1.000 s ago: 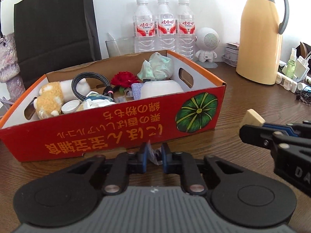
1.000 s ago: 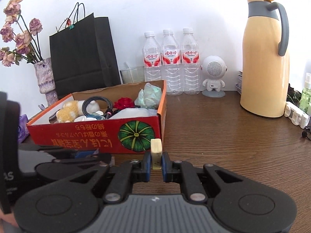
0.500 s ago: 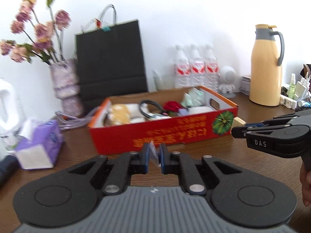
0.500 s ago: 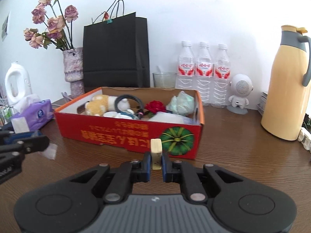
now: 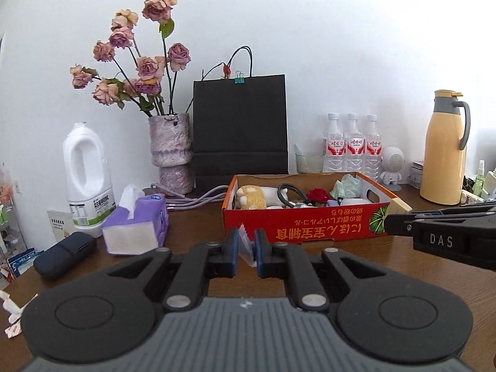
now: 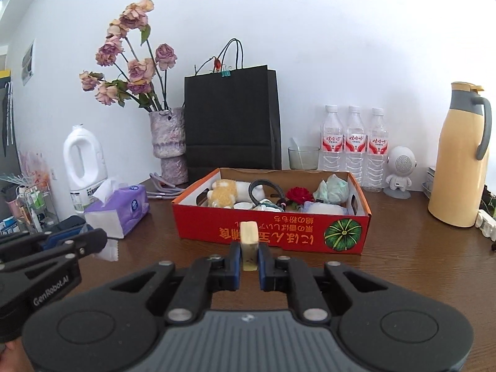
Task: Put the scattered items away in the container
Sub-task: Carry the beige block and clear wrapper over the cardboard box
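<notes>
The left gripper point(image 5: 246, 246) is pinching a small clear packet point(image 5: 245, 241) with a serrated edge between its blue-padded fingers, held above the brown table point(image 5: 198, 226) just in front of the red cardboard box point(image 5: 297, 229); the right gripper point(image 6: 249, 255) is clamping a pale beige block point(image 6: 249, 240) upright between its own pads, likewise in front of the box's printed near wall; in the left wrist view the right gripper is reaching in from the right edge, with the block showing against the box's near right corner; the box is sitting open on the table, already holding a plush toy point(image 6: 228, 197), a coiled black cable point(image 6: 263, 190), a red fabric flower point(image 6: 299, 193), a crumpled greenish bag point(image 6: 333, 189) and a white bowl point(image 6: 324, 209); a purple tissue pack point(image 6: 119, 209), a white jug point(image 6: 85, 164), a vase of dried roses point(image 6: 169, 145), a black paper bag point(image 6: 231, 121), three water bottles point(image 6: 355, 145) and a yellow flask point(image 6: 462, 158) are standing around it.
</notes>
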Action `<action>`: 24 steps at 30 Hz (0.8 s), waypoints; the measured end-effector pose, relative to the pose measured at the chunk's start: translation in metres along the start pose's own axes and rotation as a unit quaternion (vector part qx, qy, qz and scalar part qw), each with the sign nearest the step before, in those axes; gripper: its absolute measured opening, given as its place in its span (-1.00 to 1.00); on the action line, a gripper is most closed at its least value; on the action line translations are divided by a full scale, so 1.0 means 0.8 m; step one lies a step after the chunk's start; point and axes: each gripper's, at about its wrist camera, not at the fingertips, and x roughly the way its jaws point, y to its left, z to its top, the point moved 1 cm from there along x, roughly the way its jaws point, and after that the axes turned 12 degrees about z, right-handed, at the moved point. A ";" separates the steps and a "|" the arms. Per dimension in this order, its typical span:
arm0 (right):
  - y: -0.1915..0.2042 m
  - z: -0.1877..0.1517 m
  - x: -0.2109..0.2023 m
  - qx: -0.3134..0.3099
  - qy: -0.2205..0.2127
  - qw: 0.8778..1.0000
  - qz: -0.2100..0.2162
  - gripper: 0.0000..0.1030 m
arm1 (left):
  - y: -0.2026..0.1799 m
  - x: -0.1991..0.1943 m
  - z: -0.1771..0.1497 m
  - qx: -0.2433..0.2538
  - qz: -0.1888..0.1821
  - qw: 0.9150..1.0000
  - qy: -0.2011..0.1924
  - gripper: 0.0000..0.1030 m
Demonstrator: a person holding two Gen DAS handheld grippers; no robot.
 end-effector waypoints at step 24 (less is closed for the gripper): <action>-0.005 -0.112 -0.090 0.042 0.032 0.998 -0.019 -0.60 | 0.019 -0.081 -0.068 0.031 -0.016 0.999 0.003 -0.77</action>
